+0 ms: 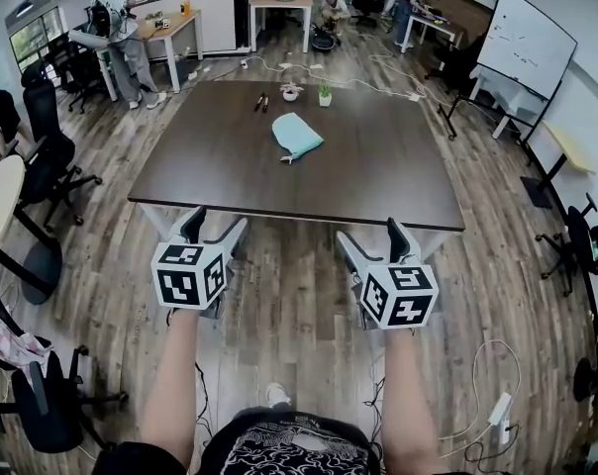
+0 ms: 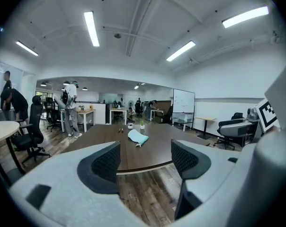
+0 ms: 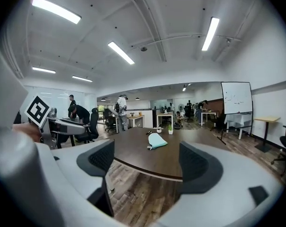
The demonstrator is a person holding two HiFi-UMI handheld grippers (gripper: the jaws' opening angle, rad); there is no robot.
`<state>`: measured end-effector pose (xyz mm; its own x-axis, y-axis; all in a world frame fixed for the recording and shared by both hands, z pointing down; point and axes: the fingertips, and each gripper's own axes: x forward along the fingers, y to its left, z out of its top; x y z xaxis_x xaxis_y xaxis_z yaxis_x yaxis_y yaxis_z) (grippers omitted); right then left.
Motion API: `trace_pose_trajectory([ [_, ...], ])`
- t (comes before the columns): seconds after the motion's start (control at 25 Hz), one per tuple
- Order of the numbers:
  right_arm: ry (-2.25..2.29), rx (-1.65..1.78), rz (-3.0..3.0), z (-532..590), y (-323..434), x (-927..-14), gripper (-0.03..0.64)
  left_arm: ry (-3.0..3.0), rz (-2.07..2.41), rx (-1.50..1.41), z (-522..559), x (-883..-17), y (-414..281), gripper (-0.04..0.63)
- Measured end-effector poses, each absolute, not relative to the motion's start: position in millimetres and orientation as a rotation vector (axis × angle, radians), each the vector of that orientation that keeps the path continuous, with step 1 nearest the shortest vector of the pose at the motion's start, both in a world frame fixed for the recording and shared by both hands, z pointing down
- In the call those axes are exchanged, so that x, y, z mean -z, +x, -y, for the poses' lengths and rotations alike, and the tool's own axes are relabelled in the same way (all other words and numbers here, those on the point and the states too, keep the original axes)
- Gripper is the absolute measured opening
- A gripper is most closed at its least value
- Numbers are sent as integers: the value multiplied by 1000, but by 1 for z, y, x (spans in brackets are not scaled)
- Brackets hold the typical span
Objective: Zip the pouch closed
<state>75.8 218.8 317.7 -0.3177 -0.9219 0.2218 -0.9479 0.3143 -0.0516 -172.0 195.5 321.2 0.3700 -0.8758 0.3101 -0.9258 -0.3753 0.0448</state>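
from my head view, my left tool and right tool hang released and empty, short of the table, i judge for the approach. the teal pouch lies mid-table, well apart.

left gripper view: jaws apart, framing only the distant pouch.

right gripper view: likewise. a potted plant stands beyond the pouch, and nothing seems to block my reach.

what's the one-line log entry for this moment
left gripper: open, empty | right gripper: open, empty | pouch: on table, untouched
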Motion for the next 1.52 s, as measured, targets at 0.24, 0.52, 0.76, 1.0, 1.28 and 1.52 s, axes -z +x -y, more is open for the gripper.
trace_pose_trajectory([
  [0.24,1807,-242,2375,-206,76,-313,454,2428,1608,-346,-175,-325,-178,350],
  [0.52,1811,-233,2359,-197,72,-310,465,2467,1597,-345,-165,-319,-180,359],
  [0.76,1815,-230,2361,-188,75,-311,465,2475,1592,-338,-155,-319,-178,357],
  [1.0,1799,-227,2374,-166,82,-320,465,2471,1598,-343,-135,-327,-169,357],
  [1.28,1758,-238,2395,-106,90,-331,464,2453,1620,-369,-84,-334,-161,357],
  [1.52,1712,-266,2412,-39,105,-336,464,2425,1635,-371,-22,-336,-143,357],
])
